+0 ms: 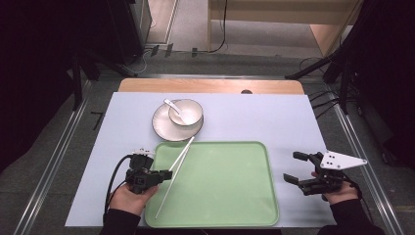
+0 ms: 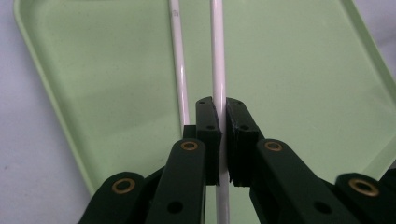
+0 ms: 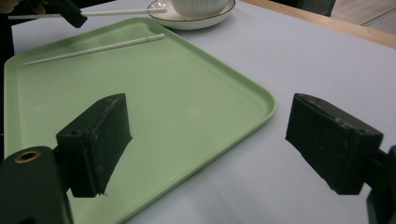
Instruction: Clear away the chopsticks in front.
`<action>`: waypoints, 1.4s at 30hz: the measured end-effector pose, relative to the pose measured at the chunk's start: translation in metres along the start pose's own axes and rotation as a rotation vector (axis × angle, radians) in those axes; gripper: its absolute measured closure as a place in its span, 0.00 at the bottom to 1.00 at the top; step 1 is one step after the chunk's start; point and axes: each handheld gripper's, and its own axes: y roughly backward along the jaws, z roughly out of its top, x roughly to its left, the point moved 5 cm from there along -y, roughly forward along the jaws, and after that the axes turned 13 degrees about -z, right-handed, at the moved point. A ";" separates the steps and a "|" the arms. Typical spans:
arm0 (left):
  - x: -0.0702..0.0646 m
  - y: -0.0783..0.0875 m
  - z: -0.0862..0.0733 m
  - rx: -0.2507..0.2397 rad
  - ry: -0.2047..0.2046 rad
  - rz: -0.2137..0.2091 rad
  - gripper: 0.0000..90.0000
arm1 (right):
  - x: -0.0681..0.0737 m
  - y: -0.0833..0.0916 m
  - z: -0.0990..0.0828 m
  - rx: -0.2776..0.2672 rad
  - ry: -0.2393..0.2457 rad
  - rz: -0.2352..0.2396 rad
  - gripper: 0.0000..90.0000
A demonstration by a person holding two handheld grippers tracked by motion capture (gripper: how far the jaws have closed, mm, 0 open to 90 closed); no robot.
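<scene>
Between hand-held gripper [image 2: 222, 116] jaws (pinched): chopstick [image 2: 218, 56]

The tray [image 1: 220, 186] lies on the near centre of the table [image 1: 274, 117]. Beyond its far-left corner sits the plate [image 1: 164, 129], with the bowl [image 1: 188, 115] on it and the spoon [image 1: 175, 108] in the bowl. Two chopsticks [image 1: 172, 176] cross the tray's left side.

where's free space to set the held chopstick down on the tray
Most of the green tray is bare, from the loose chopstick near its left edge across to the rim by the right hand-held gripper. Crowded: the tray's far-left corner, where the plate and bowl sit close.
</scene>
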 end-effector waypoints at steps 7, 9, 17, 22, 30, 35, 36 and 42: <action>0.000 -0.005 -0.012 0.004 0.019 0.011 0.96 | 0.000 0.000 0.000 0.000 0.001 0.000 0.16; 0.001 -0.008 -0.012 -0.001 0.031 0.006 0.96 | 0.000 0.000 0.000 -0.001 -0.001 -0.001 0.16; 0.001 -0.030 -0.013 0.031 0.041 0.015 0.96 | 0.000 0.000 0.000 0.003 0.003 -0.001 0.16; 0.007 -0.034 -0.018 0.044 0.061 0.055 0.96 | 0.000 0.000 0.000 0.002 0.003 0.000 0.16; 0.011 -0.030 -0.022 0.050 0.065 0.123 0.95 | 0.000 0.000 0.000 0.003 0.005 0.003 0.16; 0.012 -0.029 -0.023 0.038 0.076 0.118 0.95 | 0.001 -0.001 0.000 0.002 0.005 0.004 0.16; 0.011 -0.029 -0.023 0.036 0.075 0.117 0.95 | 0.001 -0.001 0.000 0.002 0.007 0.006 0.16; 0.011 -0.029 -0.024 0.034 0.062 0.107 0.89 | 0.001 -0.001 -0.001 0.004 0.005 0.006 0.16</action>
